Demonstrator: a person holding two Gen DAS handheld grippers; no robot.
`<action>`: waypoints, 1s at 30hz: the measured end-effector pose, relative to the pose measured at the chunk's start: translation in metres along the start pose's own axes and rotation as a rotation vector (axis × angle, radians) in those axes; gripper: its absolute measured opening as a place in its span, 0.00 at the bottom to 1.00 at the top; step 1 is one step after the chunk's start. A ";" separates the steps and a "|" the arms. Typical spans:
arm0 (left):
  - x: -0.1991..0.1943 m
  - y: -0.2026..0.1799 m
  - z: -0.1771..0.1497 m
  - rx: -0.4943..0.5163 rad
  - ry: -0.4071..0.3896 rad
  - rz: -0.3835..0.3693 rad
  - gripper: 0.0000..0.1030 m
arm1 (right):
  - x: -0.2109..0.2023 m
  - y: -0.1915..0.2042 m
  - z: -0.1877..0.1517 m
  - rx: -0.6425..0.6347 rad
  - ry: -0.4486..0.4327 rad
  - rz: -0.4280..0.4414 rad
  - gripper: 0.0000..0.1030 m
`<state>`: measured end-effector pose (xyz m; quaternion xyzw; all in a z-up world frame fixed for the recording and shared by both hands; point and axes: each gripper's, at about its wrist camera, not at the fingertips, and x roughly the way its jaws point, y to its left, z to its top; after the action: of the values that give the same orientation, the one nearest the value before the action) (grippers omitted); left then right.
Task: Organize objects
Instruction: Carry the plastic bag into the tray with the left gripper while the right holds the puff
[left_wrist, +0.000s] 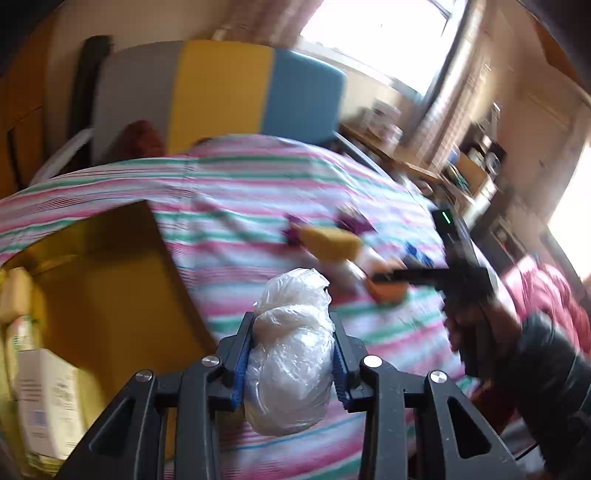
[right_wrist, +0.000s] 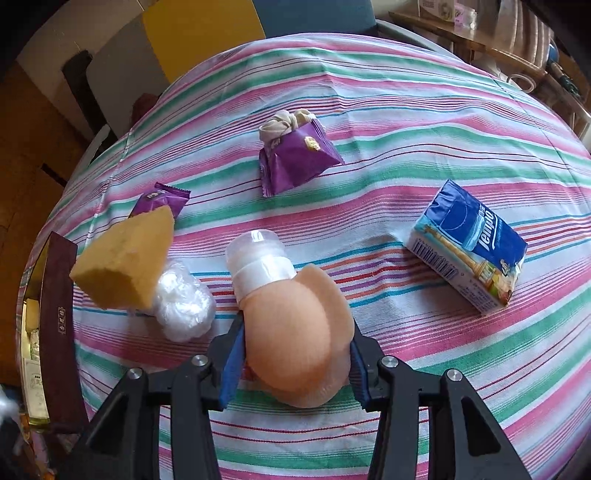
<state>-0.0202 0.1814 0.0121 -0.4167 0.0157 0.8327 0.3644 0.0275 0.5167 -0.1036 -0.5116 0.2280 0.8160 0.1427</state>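
- The left gripper (left_wrist: 291, 354) had its jaws clamped on a bundled plastic bag (left_wrist: 290, 354), raised over the striped tabletop (left_wrist: 258, 184).
- The yellow box (left_wrist: 122, 280) lay open just to its left.
- The right gripper (right_wrist: 295, 343) had its jaws clamped on a peach squeeze bottle (right_wrist: 291, 332), cap pointing away.

We file this as a lived-in home room. Striped tablecloth (right_wrist: 406, 110) over a table; at twelve o'clock, a grey, yellow and blue panel (left_wrist: 221, 85); at one o'clock, a bright window (left_wrist: 376, 37); at two o'clock, cluttered wooden shelves (left_wrist: 476, 162).
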 end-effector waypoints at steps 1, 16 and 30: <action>-0.005 0.017 0.008 -0.030 -0.005 0.025 0.35 | -0.001 0.000 0.000 -0.002 0.000 0.000 0.47; 0.068 0.259 0.054 -0.372 0.269 0.335 0.35 | -0.004 -0.002 -0.004 -0.016 0.000 0.001 0.47; 0.060 0.256 0.058 -0.321 0.193 0.435 0.54 | -0.006 0.001 -0.007 -0.039 -0.005 -0.014 0.47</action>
<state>-0.2418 0.0483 -0.0635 -0.5332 0.0073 0.8396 0.1035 0.0348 0.5120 -0.0999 -0.5140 0.2081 0.8205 0.1388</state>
